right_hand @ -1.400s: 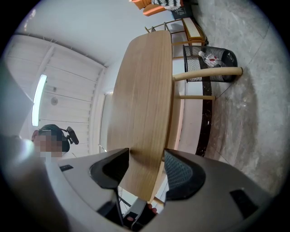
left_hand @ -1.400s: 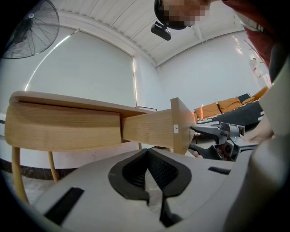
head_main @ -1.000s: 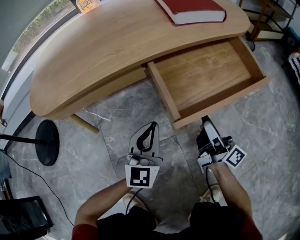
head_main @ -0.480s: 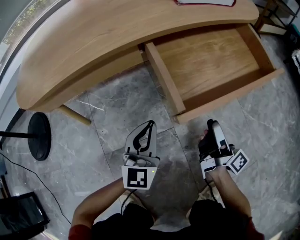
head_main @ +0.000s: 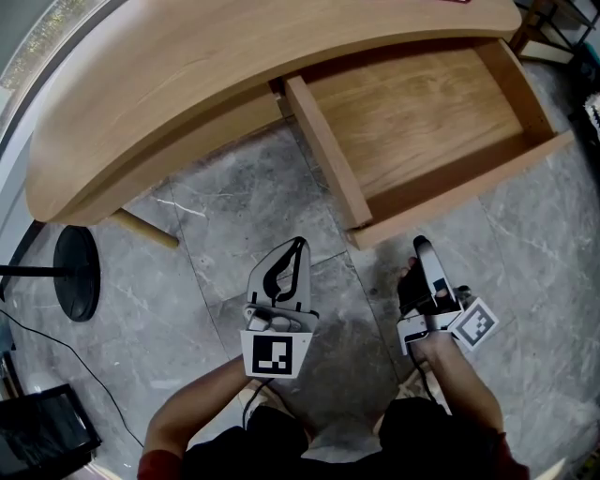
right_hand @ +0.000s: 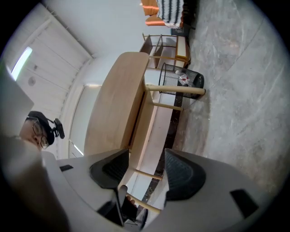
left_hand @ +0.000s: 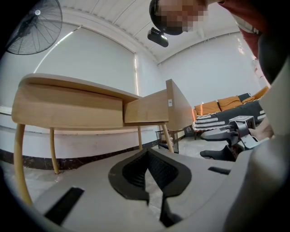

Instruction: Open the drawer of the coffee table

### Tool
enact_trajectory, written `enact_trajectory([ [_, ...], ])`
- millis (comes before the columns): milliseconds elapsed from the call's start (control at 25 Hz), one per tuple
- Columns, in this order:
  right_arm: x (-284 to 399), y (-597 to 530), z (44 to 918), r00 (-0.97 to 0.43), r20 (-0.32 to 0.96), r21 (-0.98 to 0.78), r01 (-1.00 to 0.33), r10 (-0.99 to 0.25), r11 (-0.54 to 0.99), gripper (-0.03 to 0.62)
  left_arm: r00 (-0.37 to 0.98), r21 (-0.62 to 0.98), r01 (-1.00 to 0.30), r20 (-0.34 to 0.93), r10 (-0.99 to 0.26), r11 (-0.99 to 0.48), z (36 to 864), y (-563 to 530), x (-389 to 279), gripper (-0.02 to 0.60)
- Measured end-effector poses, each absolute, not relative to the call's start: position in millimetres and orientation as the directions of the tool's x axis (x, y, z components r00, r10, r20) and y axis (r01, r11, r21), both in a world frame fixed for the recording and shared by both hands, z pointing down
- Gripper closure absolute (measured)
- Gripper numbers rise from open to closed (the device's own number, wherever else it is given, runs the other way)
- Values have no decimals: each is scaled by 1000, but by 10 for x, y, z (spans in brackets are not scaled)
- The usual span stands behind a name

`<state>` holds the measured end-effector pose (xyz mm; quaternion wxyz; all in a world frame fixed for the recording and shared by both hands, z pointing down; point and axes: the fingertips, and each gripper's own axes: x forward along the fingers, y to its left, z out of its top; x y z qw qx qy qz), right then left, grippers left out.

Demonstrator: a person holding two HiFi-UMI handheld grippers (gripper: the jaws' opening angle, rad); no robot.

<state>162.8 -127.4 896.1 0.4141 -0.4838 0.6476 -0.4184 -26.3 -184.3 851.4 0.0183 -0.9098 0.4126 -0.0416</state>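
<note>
The light wooden coffee table (head_main: 187, 84) fills the top of the head view. Its drawer (head_main: 422, 122) stands pulled out toward me, with nothing inside; the front panel (head_main: 459, 192) is its nearest part. Both grippers hang over the grey floor, short of the drawer and touching nothing. My left gripper (head_main: 300, 244) is shut, its pads meeting with nothing between them. My right gripper (head_main: 420, 246) is open, just in front of the drawer's near left corner. The left gripper view shows the table (left_hand: 68, 106) and drawer side (left_hand: 145, 106) ahead of the left gripper (left_hand: 148, 156). The right gripper (right_hand: 147, 165) sees the table edge-on.
A black round stand base (head_main: 77, 272) and a thin cable (head_main: 56, 347) lie on the marble floor at left. A wire basket (right_hand: 181, 79) sits under the table's far end. A wooden frame (head_main: 553, 28) stands at the upper right. My knees are at the bottom edge.
Both grippers have sunk a little in front of the open drawer. The head view has tipped, so the red book on the table has slid out of frame. The jaws look unchanged.
</note>
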Motion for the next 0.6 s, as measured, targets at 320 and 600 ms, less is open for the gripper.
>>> enact_trajectory([
  [320, 1474, -1280, 8922, -211, 32, -721, -682, -977, 123, 361, 655, -68, -751, 52, -754, -657, 8505, -1843, -281, 574],
  [600, 1580, -1209, 9079, 27, 269, -150, -986, -963, -70, 367, 652, -61, -753, 59, -756, -655, 8523, -1839, -287, 574],
])
